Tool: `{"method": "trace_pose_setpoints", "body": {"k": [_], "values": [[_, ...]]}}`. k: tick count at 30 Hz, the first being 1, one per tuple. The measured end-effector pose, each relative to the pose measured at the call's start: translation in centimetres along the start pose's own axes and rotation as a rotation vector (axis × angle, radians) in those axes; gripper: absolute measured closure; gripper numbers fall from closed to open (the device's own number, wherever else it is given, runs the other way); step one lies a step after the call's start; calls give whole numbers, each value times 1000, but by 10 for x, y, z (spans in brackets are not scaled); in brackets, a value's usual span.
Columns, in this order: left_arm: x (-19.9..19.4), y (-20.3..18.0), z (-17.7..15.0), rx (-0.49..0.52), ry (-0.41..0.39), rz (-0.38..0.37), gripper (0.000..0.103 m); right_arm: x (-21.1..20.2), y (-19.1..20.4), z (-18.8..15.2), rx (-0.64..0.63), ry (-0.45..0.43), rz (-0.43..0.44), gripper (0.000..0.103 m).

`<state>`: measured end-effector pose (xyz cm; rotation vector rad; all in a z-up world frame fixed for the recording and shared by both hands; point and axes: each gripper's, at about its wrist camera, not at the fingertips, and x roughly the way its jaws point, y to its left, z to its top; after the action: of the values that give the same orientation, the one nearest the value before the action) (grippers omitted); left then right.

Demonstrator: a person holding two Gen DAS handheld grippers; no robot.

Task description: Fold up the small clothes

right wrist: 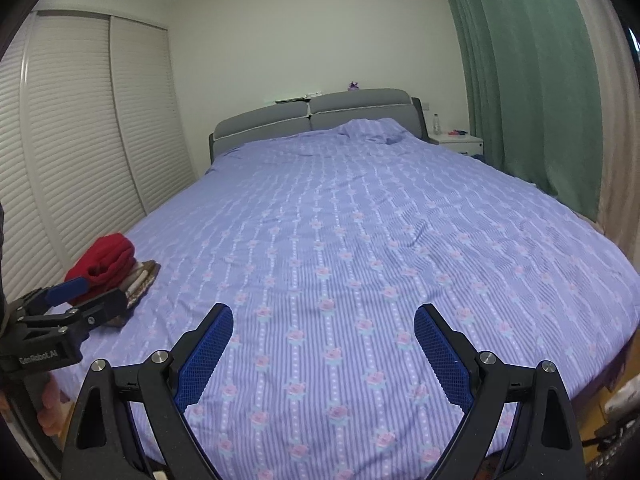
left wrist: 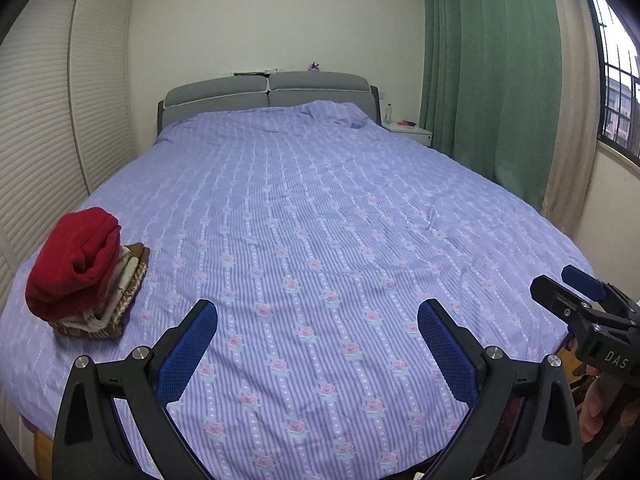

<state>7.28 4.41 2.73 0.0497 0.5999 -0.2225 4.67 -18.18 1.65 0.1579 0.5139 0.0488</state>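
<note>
A stack of folded clothes sits on the bed's near left corner, a red garment [left wrist: 76,262] on top of brown and cream pieces [left wrist: 120,292]. It also shows in the right wrist view [right wrist: 106,262]. My left gripper [left wrist: 318,314] is open and empty, held above the bedspread to the right of the stack. My right gripper [right wrist: 324,318] is open and empty over the bed's near middle. The right gripper shows at the right edge of the left wrist view [left wrist: 568,286], and the left gripper at the left edge of the right wrist view [right wrist: 86,292].
The bed [left wrist: 320,208] has a lilac striped floral cover and a grey headboard [left wrist: 268,94]. White louvred wardrobe doors [left wrist: 48,120] stand left. A green curtain [left wrist: 488,64], a window and a white nightstand [left wrist: 412,130] with a bottle stand right.
</note>
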Motion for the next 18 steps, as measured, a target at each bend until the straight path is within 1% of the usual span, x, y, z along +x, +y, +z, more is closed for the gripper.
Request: {"method": "trace_pose_setpoints", "body": {"k": [8, 15, 16, 18], "values": [[0, -5, 1, -6, -7, -6, 1, 2, -2, -3, 5, 5, 4, 10], [4, 3, -1, -68, 36, -75, 0, 3, 2, -4, -8, 12, 2, 10], [4, 3, -2, -74, 37, -80, 0, 3, 2, -4, -9, 11, -1, 10], [2, 2, -2, -67, 31, -65, 0, 3, 4, -5, -16, 8, -3, 10]]}}
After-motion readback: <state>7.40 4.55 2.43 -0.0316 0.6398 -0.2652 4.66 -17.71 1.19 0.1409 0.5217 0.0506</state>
